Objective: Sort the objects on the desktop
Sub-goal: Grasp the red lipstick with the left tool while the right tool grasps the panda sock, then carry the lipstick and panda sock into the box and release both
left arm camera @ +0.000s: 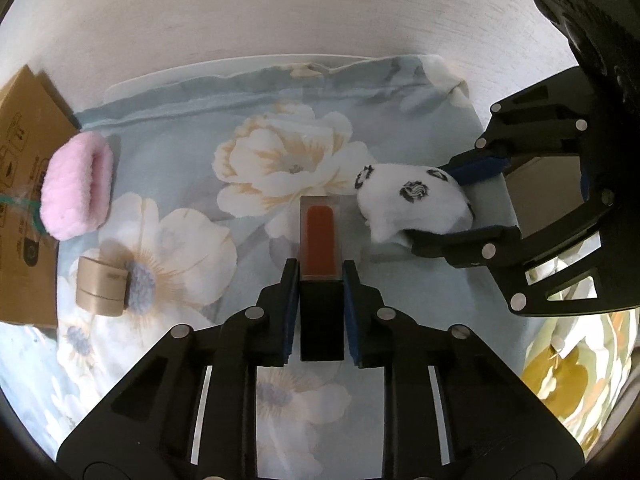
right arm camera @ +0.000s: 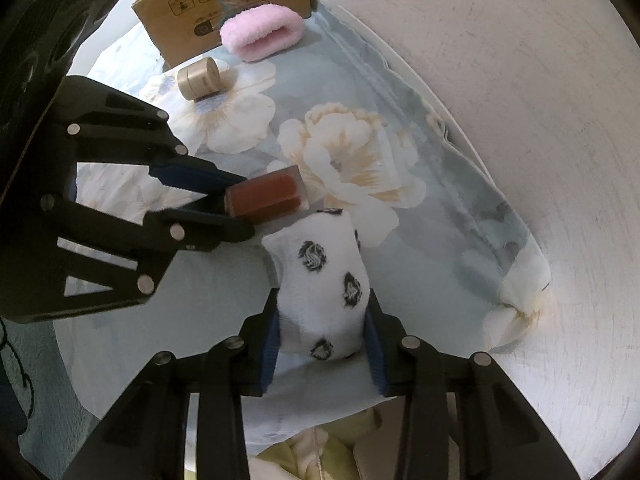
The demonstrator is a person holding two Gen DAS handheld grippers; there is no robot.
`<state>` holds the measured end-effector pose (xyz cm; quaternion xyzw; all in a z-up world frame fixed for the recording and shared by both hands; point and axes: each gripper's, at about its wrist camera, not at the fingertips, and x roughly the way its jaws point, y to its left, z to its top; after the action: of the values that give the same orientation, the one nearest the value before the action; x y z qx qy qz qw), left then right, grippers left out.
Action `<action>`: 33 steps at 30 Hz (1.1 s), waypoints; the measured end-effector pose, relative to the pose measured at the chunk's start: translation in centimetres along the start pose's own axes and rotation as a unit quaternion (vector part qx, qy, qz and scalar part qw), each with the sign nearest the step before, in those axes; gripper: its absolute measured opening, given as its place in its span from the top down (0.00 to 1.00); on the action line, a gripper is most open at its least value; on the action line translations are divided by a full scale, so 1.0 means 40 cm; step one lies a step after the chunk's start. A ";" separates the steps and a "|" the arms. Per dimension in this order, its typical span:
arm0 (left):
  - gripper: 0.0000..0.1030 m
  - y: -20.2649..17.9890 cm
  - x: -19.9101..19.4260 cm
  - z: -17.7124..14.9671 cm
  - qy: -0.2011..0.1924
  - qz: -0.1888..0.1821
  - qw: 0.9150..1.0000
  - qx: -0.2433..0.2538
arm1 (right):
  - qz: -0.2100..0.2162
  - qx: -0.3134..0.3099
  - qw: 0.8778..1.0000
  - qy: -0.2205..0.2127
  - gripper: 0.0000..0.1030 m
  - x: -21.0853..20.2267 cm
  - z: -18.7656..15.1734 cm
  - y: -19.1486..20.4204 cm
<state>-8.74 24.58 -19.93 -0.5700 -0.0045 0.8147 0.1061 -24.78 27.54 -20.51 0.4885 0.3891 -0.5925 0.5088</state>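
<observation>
Starting at the table's left edge, a cardboard box stands with a pink roll against it and a gold tin just beside.

Mid-table, on the flowered cloth, my left gripper is clamped on the dark end of a clear block with an orange core. I judge its smooth faces could slide out if I tilt it.

Right of that, touching the block, my right gripper squeezes a white spotted sock. Its soft bulk may sag free, and lifting both together risks snagging the cloth or knocking the claws together.
</observation>
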 end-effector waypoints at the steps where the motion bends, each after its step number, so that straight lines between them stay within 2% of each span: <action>1: 0.82 -0.001 -0.007 -0.002 -0.001 0.000 1.000 0.002 | -0.001 0.003 1.000 0.000 0.67 -0.003 0.001 0.001; 7: 0.82 -0.002 -0.080 -0.004 -0.010 -0.005 1.000 0.014 | -0.008 0.026 1.000 0.002 0.68 -0.035 0.014 0.004; 11: 0.82 0.011 -0.159 0.012 -0.010 -0.005 0.999 0.030 | -0.030 0.040 0.999 0.012 0.68 -0.080 0.041 0.015; 13: 0.82 0.070 -0.202 0.052 -0.019 -0.012 0.999 0.035 | -0.035 0.048 0.998 0.010 0.68 -0.111 0.060 0.021; 17: 0.82 0.134 -0.307 0.053 -0.049 -0.001 0.997 0.051 | -0.035 0.075 0.997 -0.002 0.68 -0.187 0.110 0.034; 18: 0.82 0.148 -0.338 0.064 -0.058 0.001 0.997 0.052 | -0.036 0.081 0.996 -0.007 0.68 -0.203 0.093 0.062; 21: 0.82 0.190 -0.411 0.080 -0.079 0.005 0.996 0.050 | -0.034 0.086 0.995 -0.024 0.68 -0.280 0.104 0.035; 26: 0.82 0.293 -0.506 0.086 -0.104 0.018 0.993 0.054 | -0.036 0.096 0.993 -0.054 0.68 -0.353 0.199 0.112; 33: 0.82 0.462 -0.553 0.127 -0.116 0.035 0.992 0.039 | -0.031 0.094 0.992 -0.075 0.68 -0.378 0.354 0.176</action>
<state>-9.32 3.14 0.01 -0.4670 0.0354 0.8780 0.0984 -20.38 16.08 -2.42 0.4762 0.3077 -0.6766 0.4699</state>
